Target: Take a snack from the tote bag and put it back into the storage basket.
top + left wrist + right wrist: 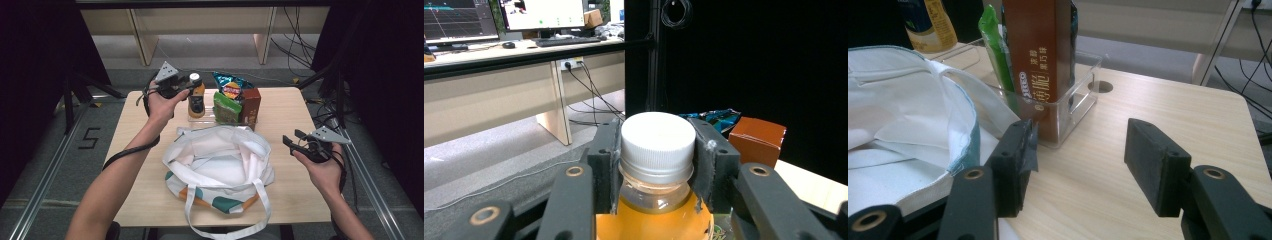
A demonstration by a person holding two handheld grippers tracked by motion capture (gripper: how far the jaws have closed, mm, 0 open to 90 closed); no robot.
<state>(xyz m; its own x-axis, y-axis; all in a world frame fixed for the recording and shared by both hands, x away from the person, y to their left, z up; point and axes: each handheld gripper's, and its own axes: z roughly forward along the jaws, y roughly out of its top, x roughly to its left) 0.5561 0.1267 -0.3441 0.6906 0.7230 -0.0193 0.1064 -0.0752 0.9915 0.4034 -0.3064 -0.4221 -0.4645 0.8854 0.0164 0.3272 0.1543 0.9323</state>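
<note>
An orange juice bottle (196,102) with a white cap (656,135) stands upright at the left end of a clear tray (200,119) at the back of the table. My left gripper (190,82) is shut on it, both pads (606,160) pressing the sides of the cap. A white tote bag (220,160) with orange and teal patches lies open mid-table. My right gripper (292,141) hovers open to the right of the bag, nothing between its jaws (1083,150).
The clear tray (1075,110) also holds a brown carton (1038,60), a green packet (995,55) and a blue snack bag (230,85). Bare wood lies right of the bag. Black frame posts and cables stand beyond the table's edges.
</note>
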